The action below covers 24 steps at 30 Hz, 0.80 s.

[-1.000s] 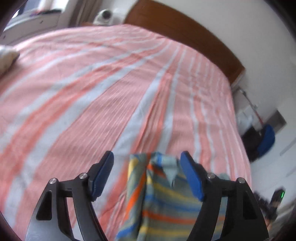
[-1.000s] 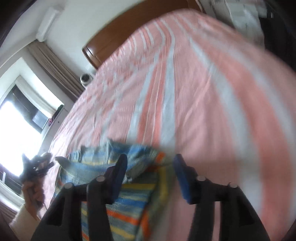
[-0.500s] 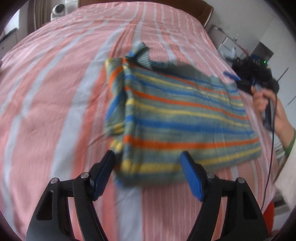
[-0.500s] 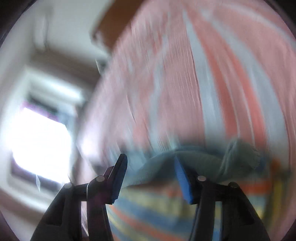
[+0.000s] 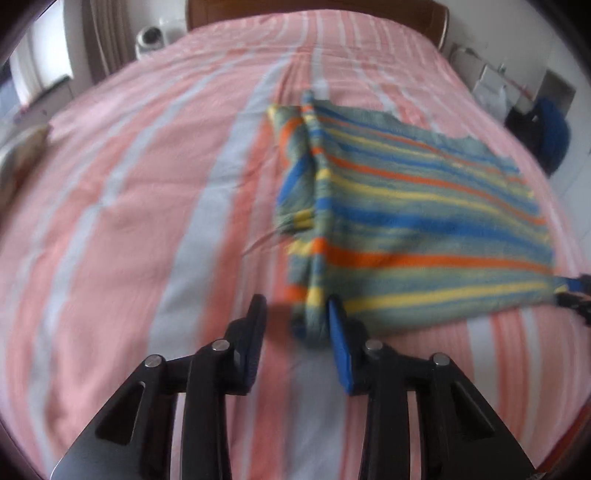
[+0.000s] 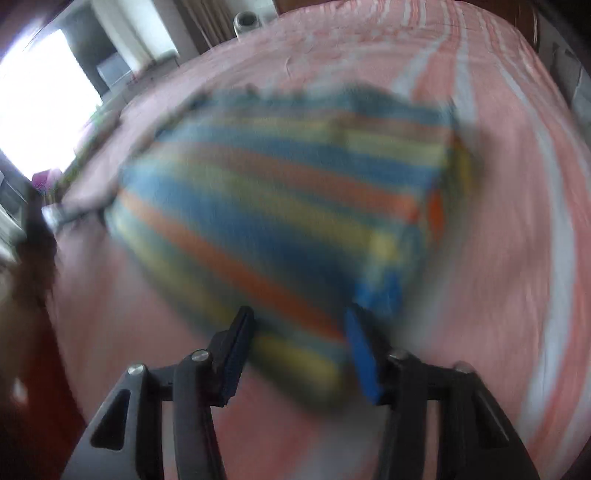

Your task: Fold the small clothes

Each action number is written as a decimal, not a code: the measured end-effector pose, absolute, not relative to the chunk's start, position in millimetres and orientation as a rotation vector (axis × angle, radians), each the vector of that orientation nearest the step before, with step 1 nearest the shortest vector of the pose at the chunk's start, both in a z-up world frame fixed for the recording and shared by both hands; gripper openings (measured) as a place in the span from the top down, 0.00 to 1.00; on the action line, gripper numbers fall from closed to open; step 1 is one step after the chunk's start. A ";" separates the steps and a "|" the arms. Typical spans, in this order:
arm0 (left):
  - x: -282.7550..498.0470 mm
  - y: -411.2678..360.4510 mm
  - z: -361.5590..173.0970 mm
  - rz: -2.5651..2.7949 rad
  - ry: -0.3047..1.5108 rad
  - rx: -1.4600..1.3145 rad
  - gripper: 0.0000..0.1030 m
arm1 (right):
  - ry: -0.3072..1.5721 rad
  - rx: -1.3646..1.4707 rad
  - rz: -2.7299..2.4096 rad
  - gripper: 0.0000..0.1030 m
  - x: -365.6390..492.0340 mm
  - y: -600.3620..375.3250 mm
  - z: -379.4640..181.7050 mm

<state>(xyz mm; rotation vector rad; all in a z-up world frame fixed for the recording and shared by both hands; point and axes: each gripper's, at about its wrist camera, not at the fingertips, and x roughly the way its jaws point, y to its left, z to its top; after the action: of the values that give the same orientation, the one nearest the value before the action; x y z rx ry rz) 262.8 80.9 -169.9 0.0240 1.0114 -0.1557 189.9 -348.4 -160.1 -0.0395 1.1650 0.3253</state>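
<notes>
A small garment [image 5: 413, 206] striped in blue, orange, yellow and grey-green lies flat on the pink-and-white striped bedspread [image 5: 129, 206], its left side folded over. My left gripper [image 5: 295, 306] points down at the near left corner; its jaws are closing with the folded edge between them, the right pad against the cloth and the left pad apart from it. In the blurred right wrist view the garment [image 6: 280, 199] fills the middle. My right gripper [image 6: 298, 314] is closing slightly, with the near edge between its jaws and gaps at both pads.
A wooden headboard [image 5: 314, 9] ends the bed at the far side. A white round device [image 5: 149, 37] stands at the far left, a blue bag [image 5: 552, 133] on the floor at the right. A bright window [image 6: 33, 99] lies to the left.
Both views swung from looking across the bed to looking down on the garment. The left jaws narrowed around its near left corner. The right gripper came down over the near edge.
</notes>
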 end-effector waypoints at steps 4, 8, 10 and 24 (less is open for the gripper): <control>229.1 76.4 -150.0 -0.091 0.957 0.047 0.37 | 1.088 0.041 0.192 0.50 142.1 -376.8 -140.9; 191.6 53.6 -139.0 -0.137 0.852 -0.007 0.10 | 0.932 0.117 0.121 0.31 110.6 -392.2 -137.0; 182.7 33.4 -144.5 -0.156 0.824 -0.017 0.07 | 0.895 0.105 0.066 0.31 103.0 -393.7 -144.9; 182.2 0.7 -194.5 -0.202 0.786 0.026 0.01 | 0.852 0.203 0.070 0.14 96.0 -410.3 -165.4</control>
<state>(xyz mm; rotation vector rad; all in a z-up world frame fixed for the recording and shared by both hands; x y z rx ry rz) 182.2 0.7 -194.5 0.0262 0.7855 -0.2019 96.0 -410.3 -165.4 0.2034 0.8517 0.0704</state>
